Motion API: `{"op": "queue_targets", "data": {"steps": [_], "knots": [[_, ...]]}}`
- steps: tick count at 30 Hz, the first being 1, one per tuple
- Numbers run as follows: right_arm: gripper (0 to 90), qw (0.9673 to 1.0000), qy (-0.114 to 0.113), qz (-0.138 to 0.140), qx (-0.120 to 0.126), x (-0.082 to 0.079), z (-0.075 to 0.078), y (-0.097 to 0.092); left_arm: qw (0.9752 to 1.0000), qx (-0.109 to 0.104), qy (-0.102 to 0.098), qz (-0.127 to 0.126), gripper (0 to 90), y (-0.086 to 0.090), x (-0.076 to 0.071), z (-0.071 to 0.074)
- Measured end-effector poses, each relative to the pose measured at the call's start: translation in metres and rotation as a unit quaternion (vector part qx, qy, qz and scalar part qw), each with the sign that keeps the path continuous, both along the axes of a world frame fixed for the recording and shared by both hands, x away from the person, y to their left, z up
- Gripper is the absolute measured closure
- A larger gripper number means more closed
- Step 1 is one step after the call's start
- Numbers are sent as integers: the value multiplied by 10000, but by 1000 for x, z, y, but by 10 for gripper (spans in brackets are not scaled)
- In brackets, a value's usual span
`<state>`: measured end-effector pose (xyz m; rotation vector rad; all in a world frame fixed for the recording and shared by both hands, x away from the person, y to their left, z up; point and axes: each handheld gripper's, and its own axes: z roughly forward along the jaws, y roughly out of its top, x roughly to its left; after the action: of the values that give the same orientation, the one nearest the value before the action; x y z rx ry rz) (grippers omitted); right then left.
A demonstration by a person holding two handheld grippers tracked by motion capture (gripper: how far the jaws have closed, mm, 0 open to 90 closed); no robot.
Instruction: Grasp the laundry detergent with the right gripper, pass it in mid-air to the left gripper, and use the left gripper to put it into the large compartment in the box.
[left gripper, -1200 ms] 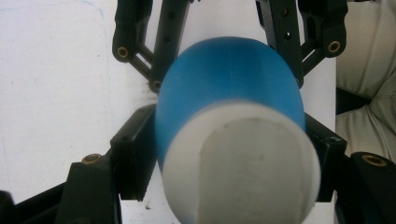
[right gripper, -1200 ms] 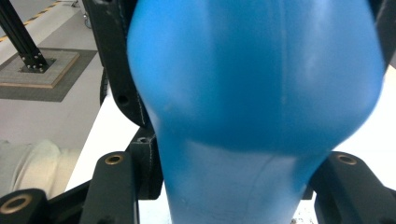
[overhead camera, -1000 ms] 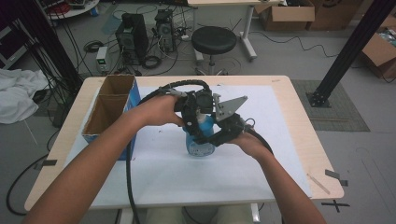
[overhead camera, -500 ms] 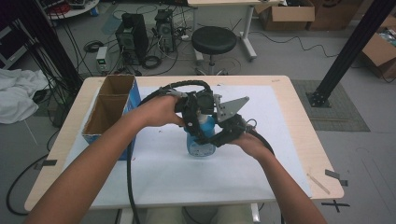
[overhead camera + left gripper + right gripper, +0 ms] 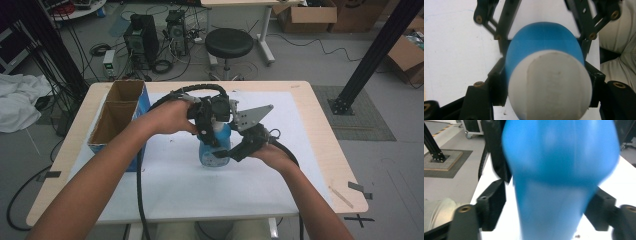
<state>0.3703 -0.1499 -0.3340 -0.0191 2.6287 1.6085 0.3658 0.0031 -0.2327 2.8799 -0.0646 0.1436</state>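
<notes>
Bottle, blue, mid-frame on desk in high view w/ hardly any shift vs a sec ago; left tongs pinch its white cap, right tongs pinch its body—prob. cap twist underway.

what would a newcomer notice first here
A blue bottle with a white cap stands mid-table, clamped from above by the left gripper and low down by the right gripper. An open cardboard box sits at the table's left edge.
</notes>
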Motion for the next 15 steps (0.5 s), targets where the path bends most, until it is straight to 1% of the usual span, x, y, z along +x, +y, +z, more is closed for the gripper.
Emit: {"op": "queue_targets", "data": {"steps": [2,5,7,9,11,12,13,15], "knots": [[174,9999,13,-118,-96,-2,0,-6,10000,-1,4,12,379,1,0,1],[149,9996,42,-264,-106,-2,0,-18,10000,18,22,55,379,3,-1,2],[150,9991,89,-400,-121,-1,0,-26,10000,56,-36,50,379,5,-2,4],[150,9984,152,-506,-221,-1,0,-35,9999,32,-56,126,379,9,-1,5],[151,9977,166,-583,-309,-1,0,-43,9997,17,-57,230,379,14,0,8],[151,9969,203,-656,-389,-1,0,-49,9997,4,-69,254,378,16,0,9],[151,9962,225,-711,-439,-2,-1,-52,9994,6,-74,337,379,19,0,11],[153,9942,304,-825,-621,-1,-1,-62,9989,18,-141,453,379,23,0,13]]}}
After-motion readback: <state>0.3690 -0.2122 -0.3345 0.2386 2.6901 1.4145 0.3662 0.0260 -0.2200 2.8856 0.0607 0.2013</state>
